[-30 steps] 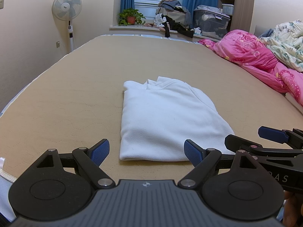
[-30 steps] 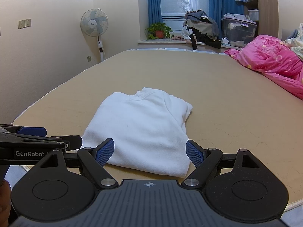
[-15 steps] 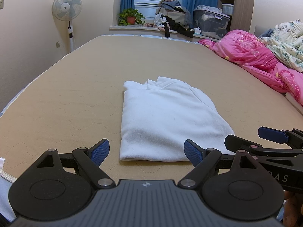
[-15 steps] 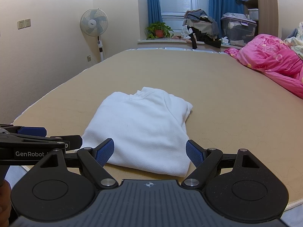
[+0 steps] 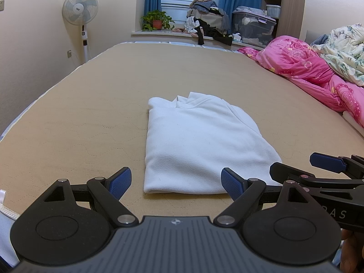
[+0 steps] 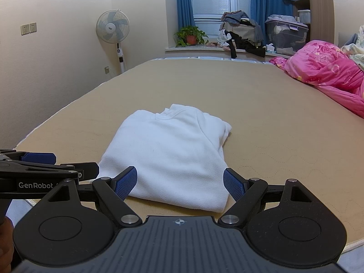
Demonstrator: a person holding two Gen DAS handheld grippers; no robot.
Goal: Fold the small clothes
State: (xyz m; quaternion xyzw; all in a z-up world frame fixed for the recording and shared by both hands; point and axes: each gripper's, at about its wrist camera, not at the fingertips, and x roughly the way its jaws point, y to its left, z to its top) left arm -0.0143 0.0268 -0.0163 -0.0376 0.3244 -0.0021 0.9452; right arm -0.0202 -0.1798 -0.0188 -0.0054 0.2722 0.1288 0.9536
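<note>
The left gripper (image 5: 176, 182) and right gripper (image 6: 180, 183) are being held with jaws wide apart, gripping nothing, just short of the near edge of the folded white top (image 5: 200, 143), which is lying flat on the tan bed (image 5: 91, 118). Farther off, a lidded clear bin (image 5: 254, 28) is being seen on the sill, with pale items inside that cannot be made out.

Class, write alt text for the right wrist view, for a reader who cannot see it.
A white garment, folded into a neat rectangle, lies on a tan bed just beyond the open right tool, which holds nothing. The left tool juts in at the left edge; a pink quilt lies far right.
</note>
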